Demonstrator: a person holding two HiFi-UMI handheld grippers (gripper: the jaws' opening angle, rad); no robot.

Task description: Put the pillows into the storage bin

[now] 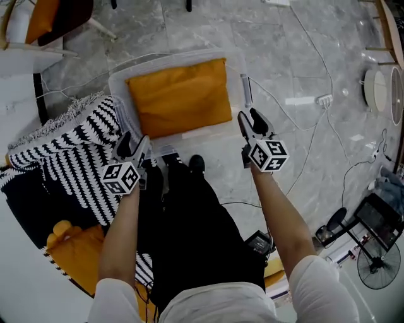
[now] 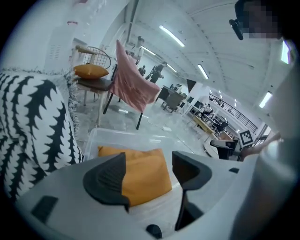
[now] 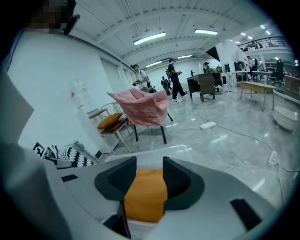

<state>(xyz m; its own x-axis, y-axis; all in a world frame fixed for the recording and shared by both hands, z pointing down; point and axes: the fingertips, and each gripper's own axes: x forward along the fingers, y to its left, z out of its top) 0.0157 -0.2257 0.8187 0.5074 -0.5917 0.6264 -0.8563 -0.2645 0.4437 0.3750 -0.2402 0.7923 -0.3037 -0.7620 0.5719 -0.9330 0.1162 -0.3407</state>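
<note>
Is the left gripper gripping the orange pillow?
No: in the left gripper view the left gripper has its jaws apart with nothing clamped, and the pillow lies beyond them in the bin.

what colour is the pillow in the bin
The pillow is plain orange; the head view shows it best.

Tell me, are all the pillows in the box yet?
Not yet. Done: one orange pillow lies inside the clear storage bin. In hand: nothing; the left gripper and the right gripper both hang open and empty by the bin's near edge. Left: a second orange pillow sits beside the black-and-white blanket, outside the bin, and a third pillow lies on a chair farther off.
</note>
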